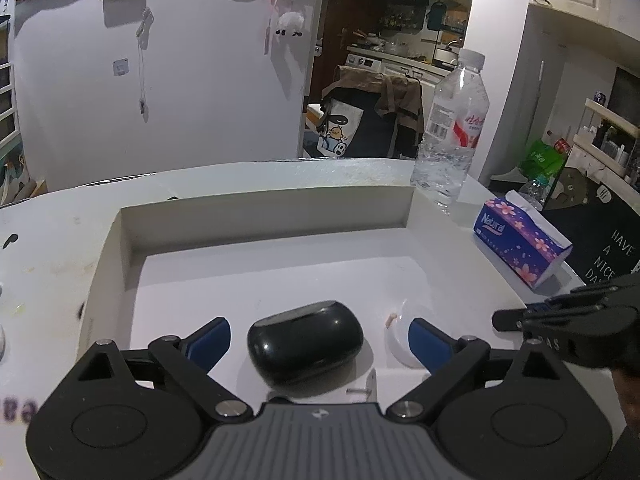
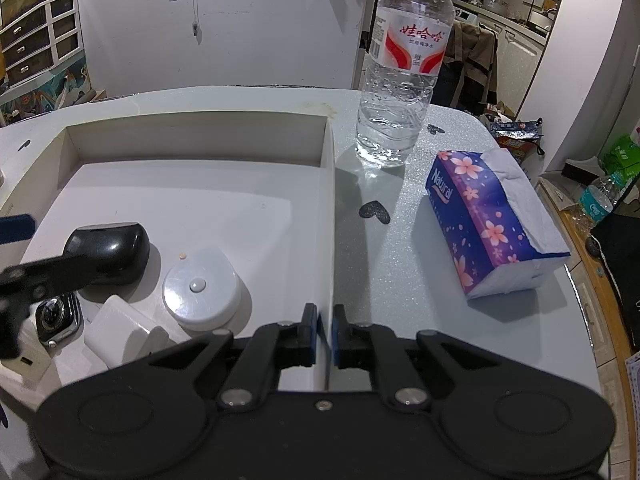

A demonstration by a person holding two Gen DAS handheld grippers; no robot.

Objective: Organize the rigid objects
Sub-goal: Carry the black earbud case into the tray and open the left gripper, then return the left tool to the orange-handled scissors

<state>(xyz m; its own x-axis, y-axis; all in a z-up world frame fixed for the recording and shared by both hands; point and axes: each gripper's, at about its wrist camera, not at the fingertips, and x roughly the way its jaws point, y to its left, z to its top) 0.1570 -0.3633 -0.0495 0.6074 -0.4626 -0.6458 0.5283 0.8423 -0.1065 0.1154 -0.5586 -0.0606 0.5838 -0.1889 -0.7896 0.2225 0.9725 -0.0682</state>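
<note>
Left gripper was spread wide, with the black case lying between its blue fingers, and neither finger touched it. Right gripper was pinched tight on the tray wall, one finger inside and one outside.

From the left camera, the case sat on the tray floor near the front. Only a bit of the white puck showed beside the right finger. The right gripper poked in from the right edge.

From the right camera, much more showed in the tray: the whole puck, the case behind it, a watch and a white block at the front left. The left gripper's dark arm crossed over the case.

Both cameras showed the bottle standing on the surface past the tray's far right corner, with the tissue pack lying near it.
</note>
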